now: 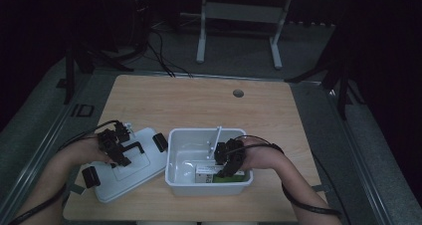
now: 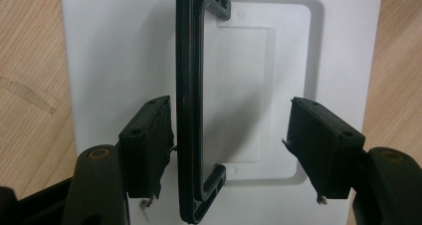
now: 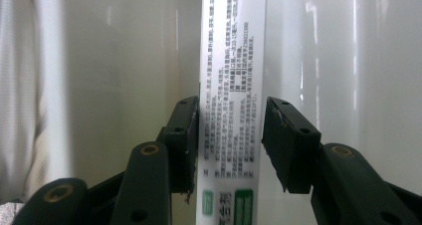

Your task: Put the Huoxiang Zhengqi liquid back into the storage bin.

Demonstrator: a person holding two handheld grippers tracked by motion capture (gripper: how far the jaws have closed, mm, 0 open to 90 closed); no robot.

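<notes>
A white lid (image 1: 142, 172) lies flat on the wooden table left of a white bin (image 1: 172, 150). My left gripper (image 1: 119, 157) hovers over the lid's black handle (image 1: 133, 146). In the left gripper view the handle (image 2: 188, 110) stands between the open jaws of this gripper (image 2: 231, 120), close by the left pad and far from the right one, with the lid (image 2: 119, 51) beneath. My right gripper (image 1: 225, 169) reaches down into the bin. Its jaws (image 3: 230, 120) straddle a white printed carton (image 3: 233, 46); the left pad is at the carton and a thin gap shows on the right.
Inside the bin the carton (image 1: 203, 174) lies beside something green (image 1: 238, 176), and a white rod (image 1: 217, 135) leans on the far wall. The bin's glossy wall (image 3: 99, 60) hems in the right gripper. A cable hole (image 1: 238, 93) sits at the table's far side.
</notes>
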